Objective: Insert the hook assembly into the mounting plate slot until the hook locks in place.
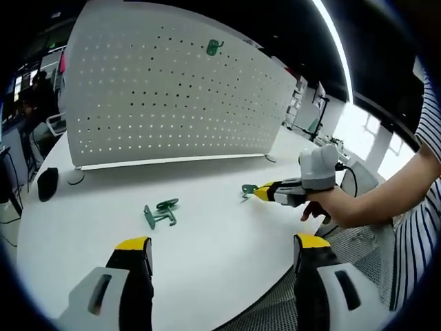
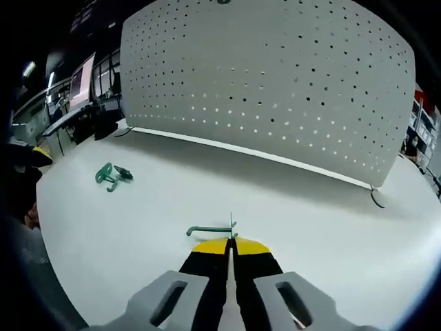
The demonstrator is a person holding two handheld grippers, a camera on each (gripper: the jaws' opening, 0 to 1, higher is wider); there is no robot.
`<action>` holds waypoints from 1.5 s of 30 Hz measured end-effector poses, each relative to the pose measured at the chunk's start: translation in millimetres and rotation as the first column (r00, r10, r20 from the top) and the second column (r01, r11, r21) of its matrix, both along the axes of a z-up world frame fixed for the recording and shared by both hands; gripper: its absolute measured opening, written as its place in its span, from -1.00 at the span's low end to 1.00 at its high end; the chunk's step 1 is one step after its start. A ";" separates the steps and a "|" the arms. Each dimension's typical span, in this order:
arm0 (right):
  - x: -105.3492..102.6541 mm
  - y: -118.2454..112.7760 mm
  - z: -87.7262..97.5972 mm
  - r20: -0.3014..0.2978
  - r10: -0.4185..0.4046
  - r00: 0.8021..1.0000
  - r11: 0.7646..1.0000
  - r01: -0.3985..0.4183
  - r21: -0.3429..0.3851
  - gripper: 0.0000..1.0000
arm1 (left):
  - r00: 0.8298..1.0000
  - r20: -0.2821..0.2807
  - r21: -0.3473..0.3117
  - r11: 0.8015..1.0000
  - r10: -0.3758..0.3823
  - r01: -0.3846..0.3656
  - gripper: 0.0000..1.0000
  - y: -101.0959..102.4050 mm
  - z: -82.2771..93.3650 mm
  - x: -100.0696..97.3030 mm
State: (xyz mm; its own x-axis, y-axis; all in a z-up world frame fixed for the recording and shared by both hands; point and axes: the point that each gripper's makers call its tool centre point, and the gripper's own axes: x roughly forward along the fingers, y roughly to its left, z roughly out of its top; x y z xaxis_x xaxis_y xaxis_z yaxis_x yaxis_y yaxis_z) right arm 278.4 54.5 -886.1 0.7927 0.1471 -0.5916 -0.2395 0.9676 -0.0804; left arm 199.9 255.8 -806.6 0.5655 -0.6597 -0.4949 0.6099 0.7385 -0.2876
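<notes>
Hook assembly (image 2: 210, 230): one green metal peg hook, pinched at its back plate between the pressed-together yellow tips of the right gripper (image 2: 231, 243). It sits low over the white table (image 2: 331, 227), in front of the pegboard, its arm pointing sideways. In the left gripper view the same hook (image 1: 248, 189) shows at the tip of the right gripper (image 1: 265, 192), held by a person's hand (image 1: 329, 205) with a striped sleeve (image 1: 422, 227) behind it.

Mounting plate: white perforated pegboard panel (image 1: 172, 89), standing upright on small feet at the far side of the table; also seen in the right gripper view (image 2: 275, 83). One green hook (image 1: 214, 47) hangs near its top edge.

Spare hooks: a small cluster of green hooks (image 1: 160, 212), probably two, though the overlap makes the count uncertain, lying flat on the table in front of the pegboard and well apart from the held hook; seen again in the right gripper view (image 2: 111, 175).

Left gripper (image 1: 224, 249): fingers spread wide, nothing between them, hovering over the near table edge, away from the pegboard.

Other: dark rounded object (image 1: 47, 183) on the table near the pegboard's end foot.
</notes>
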 end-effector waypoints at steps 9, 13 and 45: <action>-0.2 24.0 13.2 -0.011 0.103 0.995 0.995 -0.103 0.000 -1.00 | 1.000 0.008 0.001 1.000 -0.007 0.007 0.68 -1.1 0.8 -0.1; -1.3 41.0 24.6 -0.017 0.159 0.987 0.987 -0.158 0.020 -1.00 | 1.000 0.014 0.008 1.000 -0.020 0.019 0.68 -4.1 0.9 -0.8; -67.0 152.1 86.0 -0.368 0.458 0.809 0.842 -0.263 0.470 -1.00 | 0.930 0.204 0.235 0.937 -0.306 0.257 -0.23 -33.5 17.6 9.7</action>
